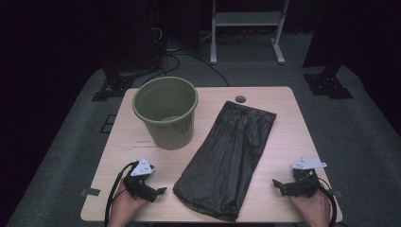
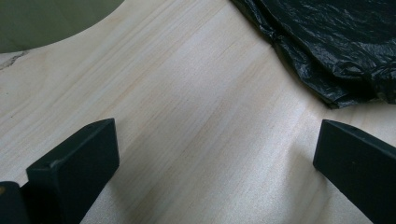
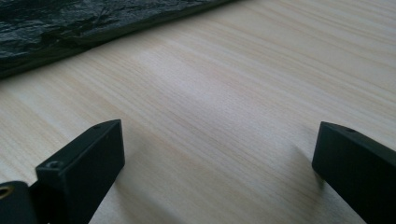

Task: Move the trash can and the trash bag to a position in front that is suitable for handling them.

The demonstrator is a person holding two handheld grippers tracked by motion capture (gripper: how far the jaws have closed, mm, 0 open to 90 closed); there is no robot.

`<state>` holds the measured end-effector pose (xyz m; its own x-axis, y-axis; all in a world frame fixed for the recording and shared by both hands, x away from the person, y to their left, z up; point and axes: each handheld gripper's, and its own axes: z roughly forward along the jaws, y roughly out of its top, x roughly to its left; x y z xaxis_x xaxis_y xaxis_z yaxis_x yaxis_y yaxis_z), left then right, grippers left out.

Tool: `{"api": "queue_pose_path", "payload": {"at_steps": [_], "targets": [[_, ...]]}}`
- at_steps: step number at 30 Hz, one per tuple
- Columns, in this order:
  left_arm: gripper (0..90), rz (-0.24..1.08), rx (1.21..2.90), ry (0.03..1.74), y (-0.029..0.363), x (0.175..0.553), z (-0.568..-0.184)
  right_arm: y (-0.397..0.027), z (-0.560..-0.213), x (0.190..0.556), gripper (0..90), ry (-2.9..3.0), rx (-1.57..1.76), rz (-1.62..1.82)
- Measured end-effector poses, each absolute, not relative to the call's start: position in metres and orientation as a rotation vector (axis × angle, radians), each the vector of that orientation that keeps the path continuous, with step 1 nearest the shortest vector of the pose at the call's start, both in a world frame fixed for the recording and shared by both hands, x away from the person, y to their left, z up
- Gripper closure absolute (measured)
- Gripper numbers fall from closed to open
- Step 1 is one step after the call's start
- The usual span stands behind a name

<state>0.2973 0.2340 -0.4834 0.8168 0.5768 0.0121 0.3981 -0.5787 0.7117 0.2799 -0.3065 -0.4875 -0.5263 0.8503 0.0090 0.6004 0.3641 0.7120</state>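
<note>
Pale wooden table [image 1: 283, 142] carries a black bin bag [image 1: 227, 161] lying flat at centre, green bin [image 1: 165, 113] at its ten o'clock, while left gripper [image 1: 158, 191] and right gripper [image 1: 276, 183] flank it, both spread empty, seemingly poised to lift it.

Light falls from above onto my table [image 1: 283, 109], leaving the room around it nearly black. My gripper views are bright and soft, the jaws blurred up close, casting faint shadows on the wood.
</note>
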Motion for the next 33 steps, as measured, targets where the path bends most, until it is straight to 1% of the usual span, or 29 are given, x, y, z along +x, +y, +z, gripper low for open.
{"api": "queue_pose_path", "payload": {"at_steps": [7,33], "targets": [[0.0,0.314,2.262,0.712,0.234,0.297,-0.483,-0.296,-0.484,0.276,1.0,2.291,1.229,0.977],[0.0,0.321,2.26,0.724,0.234,0.296,-0.483,-0.222,-0.469,0.264,1.1,2.44,1.037,1.133]]}}
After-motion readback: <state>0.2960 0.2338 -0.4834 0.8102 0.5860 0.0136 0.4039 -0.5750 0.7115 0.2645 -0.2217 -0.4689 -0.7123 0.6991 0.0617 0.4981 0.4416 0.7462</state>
